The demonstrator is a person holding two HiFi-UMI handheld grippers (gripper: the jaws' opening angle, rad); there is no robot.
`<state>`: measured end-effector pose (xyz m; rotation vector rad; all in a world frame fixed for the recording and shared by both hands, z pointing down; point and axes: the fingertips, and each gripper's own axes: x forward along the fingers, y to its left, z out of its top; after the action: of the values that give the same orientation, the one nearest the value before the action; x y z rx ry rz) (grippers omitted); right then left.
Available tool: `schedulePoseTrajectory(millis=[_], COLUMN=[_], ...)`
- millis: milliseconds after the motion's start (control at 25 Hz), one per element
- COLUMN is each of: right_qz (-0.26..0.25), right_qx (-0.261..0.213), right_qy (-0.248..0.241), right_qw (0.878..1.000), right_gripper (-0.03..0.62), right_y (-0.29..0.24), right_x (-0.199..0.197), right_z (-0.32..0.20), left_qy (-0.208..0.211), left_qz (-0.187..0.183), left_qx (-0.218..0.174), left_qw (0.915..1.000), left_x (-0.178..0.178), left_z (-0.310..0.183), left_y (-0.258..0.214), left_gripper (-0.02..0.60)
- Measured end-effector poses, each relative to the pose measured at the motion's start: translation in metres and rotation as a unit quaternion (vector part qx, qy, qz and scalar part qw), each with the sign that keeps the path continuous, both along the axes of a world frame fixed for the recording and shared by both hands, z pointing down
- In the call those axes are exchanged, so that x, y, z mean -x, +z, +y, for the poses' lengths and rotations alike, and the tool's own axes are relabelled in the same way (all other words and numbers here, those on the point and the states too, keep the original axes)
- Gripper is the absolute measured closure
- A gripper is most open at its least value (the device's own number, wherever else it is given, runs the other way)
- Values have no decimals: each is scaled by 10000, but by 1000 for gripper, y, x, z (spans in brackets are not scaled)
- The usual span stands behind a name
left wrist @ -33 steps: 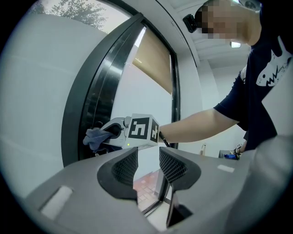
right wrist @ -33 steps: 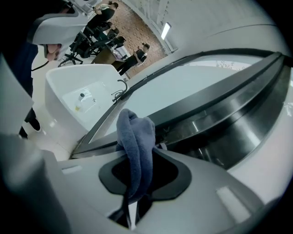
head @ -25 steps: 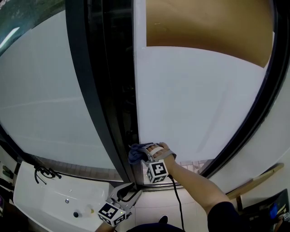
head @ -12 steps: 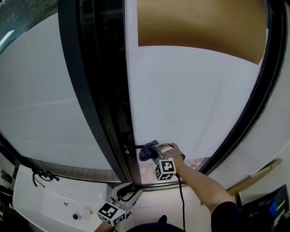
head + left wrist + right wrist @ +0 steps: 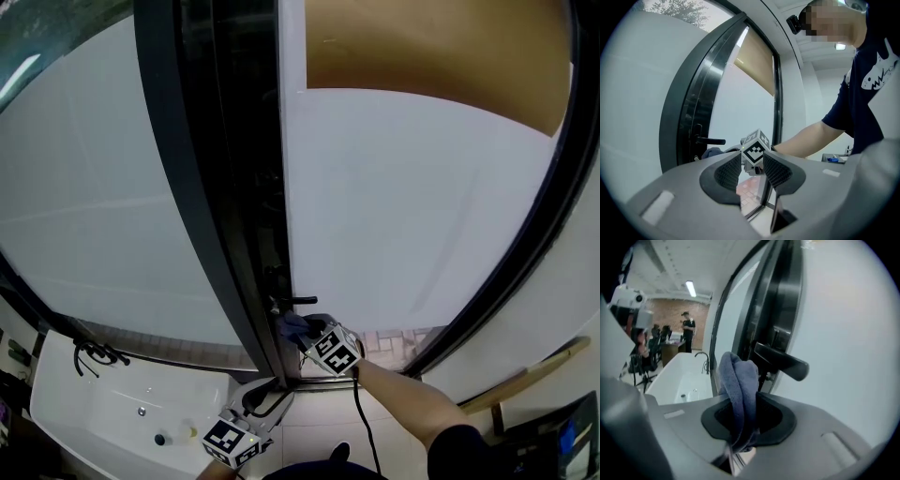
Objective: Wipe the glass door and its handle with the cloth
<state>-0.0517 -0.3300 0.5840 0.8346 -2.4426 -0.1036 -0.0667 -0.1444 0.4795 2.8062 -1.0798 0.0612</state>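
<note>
The frosted glass door [image 5: 412, 197] stands in a dark frame, with its black lever handle [image 5: 298, 301] at the left edge. My right gripper [image 5: 306, 332] is shut on a blue cloth [image 5: 292, 326], which sits just under the handle by the door edge. In the right gripper view the cloth [image 5: 740, 385] sticks up between the jaws, close below the handle [image 5: 782, 363]. My left gripper [image 5: 262, 401] hangs low near the floor, away from the door. It [image 5: 752, 171] is open with nothing in it and looks toward the handle [image 5: 710, 140].
A white basin [image 5: 103, 408] with a black tap [image 5: 90, 355] stands at the lower left. A wooden pole [image 5: 525, 375] leans at the lower right. A brown blind [image 5: 431, 52] covers the door's top. People stand in the far room [image 5: 686, 329].
My right gripper has moved the cloth from the handle's free end down and left, to just below the handle at the door edge. The left gripper has stayed low.
</note>
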Motion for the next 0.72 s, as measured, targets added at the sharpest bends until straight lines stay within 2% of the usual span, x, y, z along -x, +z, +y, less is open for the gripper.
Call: schedulePoseTrajectory(millis=[80,200,360,520,720], right_qz=[-310,-334,-310,-336,-351], right_qx=[120,-73,-65,-27,-36], right_qy=[84,47,28,154,13], right_qw=[9994,9994,9995,9993,9994], right_gripper=[523,523,525,524,523], right_y=[-4,-16,-11,-2,1], right_x=[14,32,52,55,51], right_z=[-5,-15,-26,-39,-42], left_qy=[-45,-154,-233,-398,-509], left_qz=[-16,-48,-63,-107,-128], left_qx=[22,70,96,151,211], left_qw=[10000,9998,9997,9990,9984], left_x=[5,10,13,20,24], left_z=[1,1,2,0,-1], left_y=[5,7,14,14,18], left_gripper=[439,439,439,439,439])
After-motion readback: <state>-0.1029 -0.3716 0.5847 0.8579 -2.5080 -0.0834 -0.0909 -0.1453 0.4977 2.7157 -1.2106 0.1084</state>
